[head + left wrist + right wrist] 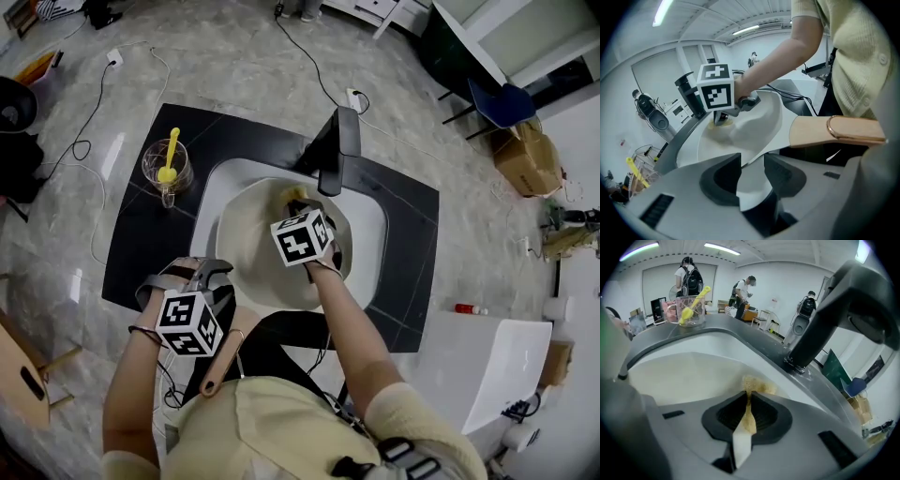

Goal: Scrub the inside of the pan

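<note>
A cream pan (253, 246) lies tilted in the white sink (373, 223). Its wooden handle (221, 362) points toward me. My left gripper (212, 274) sits at the pan's near rim beside the handle. In the left gripper view the rim (751, 185) runs between the two pads, which press on it. My right gripper (300, 206) reaches into the pan below the faucet, shut on a thin yellow sponge (749, 417). The sponge's tip (757, 386) rests on the pan's inner wall (684, 376). The left gripper view shows the right gripper (719, 119) down inside the bowl.
A black faucet (334, 150) stands over the sink's far side, close above the right gripper. A glass cup with a yellow brush (167, 169) stands on the black counter (141, 244) at the left. Cables cross the floor. People stand far off in the right gripper view.
</note>
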Available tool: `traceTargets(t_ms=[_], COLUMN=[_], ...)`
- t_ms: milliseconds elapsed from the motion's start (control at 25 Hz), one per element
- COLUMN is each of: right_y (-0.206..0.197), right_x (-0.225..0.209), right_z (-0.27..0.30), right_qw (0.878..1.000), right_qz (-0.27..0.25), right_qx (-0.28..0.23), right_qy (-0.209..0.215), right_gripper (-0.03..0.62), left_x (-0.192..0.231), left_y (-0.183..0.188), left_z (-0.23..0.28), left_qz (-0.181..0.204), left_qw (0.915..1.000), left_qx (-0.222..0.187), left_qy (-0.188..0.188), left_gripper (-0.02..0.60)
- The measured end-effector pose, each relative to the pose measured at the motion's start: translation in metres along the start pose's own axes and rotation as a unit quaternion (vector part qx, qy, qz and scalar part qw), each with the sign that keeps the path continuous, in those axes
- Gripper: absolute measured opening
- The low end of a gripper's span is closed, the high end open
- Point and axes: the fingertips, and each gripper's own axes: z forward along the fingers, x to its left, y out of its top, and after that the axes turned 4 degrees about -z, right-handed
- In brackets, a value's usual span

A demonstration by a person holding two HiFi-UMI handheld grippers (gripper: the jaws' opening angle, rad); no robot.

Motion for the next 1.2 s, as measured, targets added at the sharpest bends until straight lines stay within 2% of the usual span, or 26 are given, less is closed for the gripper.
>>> traceTargets(t_ms=[160, 400, 800, 1200], right_y=[-0.004, 0.005, 0.034, 0.033], right_x=[0.000, 0.015, 0.066, 0.125], right_z=[0.018, 0.034, 0.031, 0.008], right_qw=[1.000, 1.000, 0.994, 0.961], right_qz=[-0.003, -0.016, -0.075, -0.189], right_qx=[0.015, 0.000, -0.046, -0.071], right_qy=[-0.017, -0.008, 0.071, 0.189], right_gripper=[0.043, 0.043, 0.041, 0.041], left_x=[0.000, 0.001, 0.000, 0.001], left_y=[0.000, 0.001, -0.001, -0.001], left_z=[-0.001, -0.001, -0.001, 0.000], left_qz=[-0.004, -0.008, -0.011, -0.015], left_qw=[0.9999, 0.9997, 0.9994, 0.9991], left_qx=[-0.013, -0.020, -0.026, -0.031], left_qy=[0.005, 0.010, 0.022, 0.026], left_gripper=[0.156, 0.156, 0.156, 0.156])
